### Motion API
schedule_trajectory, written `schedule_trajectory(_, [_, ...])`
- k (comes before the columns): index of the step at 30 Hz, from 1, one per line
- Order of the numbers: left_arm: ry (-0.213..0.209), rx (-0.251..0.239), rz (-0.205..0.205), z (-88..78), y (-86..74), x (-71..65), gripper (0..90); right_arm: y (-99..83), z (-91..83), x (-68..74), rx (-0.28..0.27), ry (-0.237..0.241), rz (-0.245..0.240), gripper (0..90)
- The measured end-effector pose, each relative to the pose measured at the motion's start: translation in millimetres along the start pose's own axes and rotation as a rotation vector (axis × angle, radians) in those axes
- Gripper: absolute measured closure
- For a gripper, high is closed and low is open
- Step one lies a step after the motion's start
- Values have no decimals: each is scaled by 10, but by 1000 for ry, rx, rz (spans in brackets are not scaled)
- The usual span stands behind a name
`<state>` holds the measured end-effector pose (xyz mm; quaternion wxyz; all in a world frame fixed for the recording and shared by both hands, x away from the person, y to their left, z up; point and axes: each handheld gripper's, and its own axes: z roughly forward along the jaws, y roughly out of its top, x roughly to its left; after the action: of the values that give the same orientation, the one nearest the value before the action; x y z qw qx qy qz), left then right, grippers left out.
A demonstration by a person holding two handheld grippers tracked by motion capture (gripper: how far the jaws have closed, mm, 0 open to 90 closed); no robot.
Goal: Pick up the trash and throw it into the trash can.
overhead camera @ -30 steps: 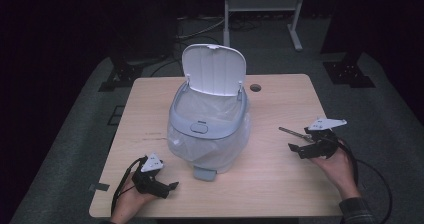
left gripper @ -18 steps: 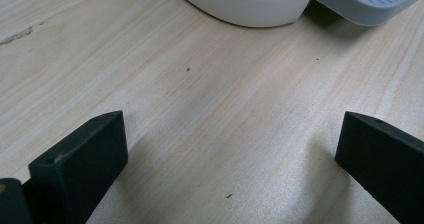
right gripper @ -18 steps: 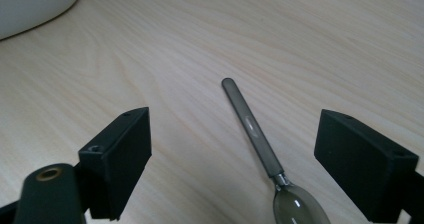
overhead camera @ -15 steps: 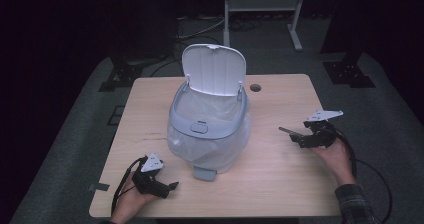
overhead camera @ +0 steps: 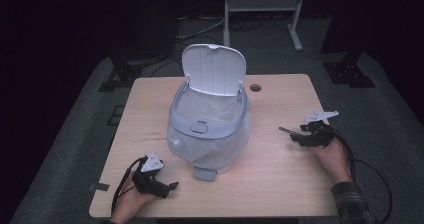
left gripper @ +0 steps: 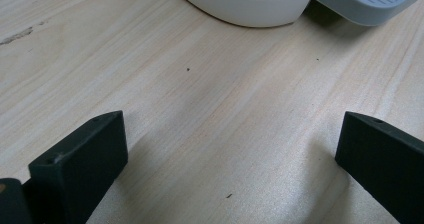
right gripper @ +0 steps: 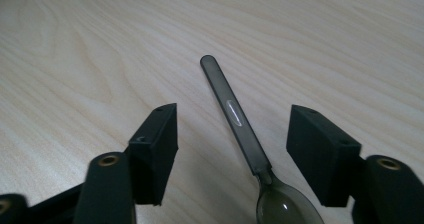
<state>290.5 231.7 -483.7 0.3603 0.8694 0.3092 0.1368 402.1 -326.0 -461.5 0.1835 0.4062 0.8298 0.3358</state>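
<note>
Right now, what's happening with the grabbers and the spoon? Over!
Right gripper jaws closing around dark spoon, not yet pinching. Left gripper open, resting near bin, lid up. Nothing in the way.

Right gripper (right gripper: 232,149) low over pale wooden table (right gripper: 325,39), two black jaws apart, have just been closing. Dark translucent plastic spoon (right gripper: 239,124) lies flat on table between jaws, touching neither. Spoon bowl at bottom edge, nearer right jaw; long flat handle runs up and leftward past jaw tips, rounded end well beyond them. Small glare spot on handle between jaws.
</note>
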Motion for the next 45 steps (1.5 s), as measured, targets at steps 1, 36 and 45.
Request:
schedule_trajectory(1, [0, 0, 0, 0, 0, 0, 0, -4, 9, 1, 1, 1, 0, 384])
schedule_trajectory(36, [0, 0, 1, 0, 0, 1, 0, -189, -46, -48, 43, 18, 23, 788])
schedule_trajectory(45, [0, 0, 1, 0, 0, 1, 0, -185, -84, -41, 52, 42, 45, 790])
